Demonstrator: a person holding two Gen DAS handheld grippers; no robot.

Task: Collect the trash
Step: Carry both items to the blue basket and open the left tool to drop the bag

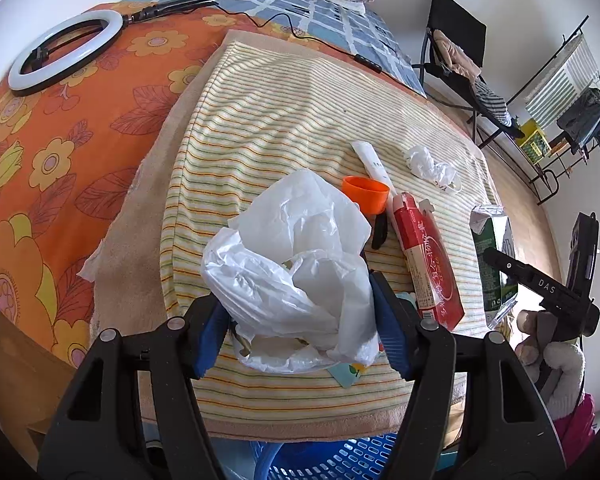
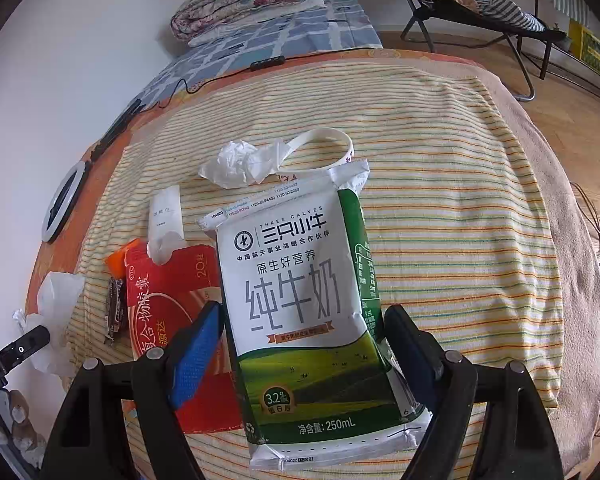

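A crumpled white plastic bag (image 1: 292, 240) sits between the blue pads of my left gripper (image 1: 296, 300), which is shut on it just above the striped towel (image 1: 280, 100). In the right wrist view a white and green milk carton (image 2: 296, 280) stands lengthwise between the pads of my right gripper (image 2: 304, 312), and both pads press its sides. The same carton (image 1: 492, 264) shows at the right of the left wrist view, with a gloved hand (image 1: 560, 360) behind it.
On the towel lie a red box (image 1: 424, 264), an orange cup (image 1: 366, 194), a white tube (image 1: 374, 164), a crumpled tissue (image 2: 240, 164), a white band (image 2: 328, 148) and a dark wrapper (image 2: 114, 308). A blue basket (image 1: 340, 460) is below the bed edge. A ring light (image 1: 60, 52) lies far left.
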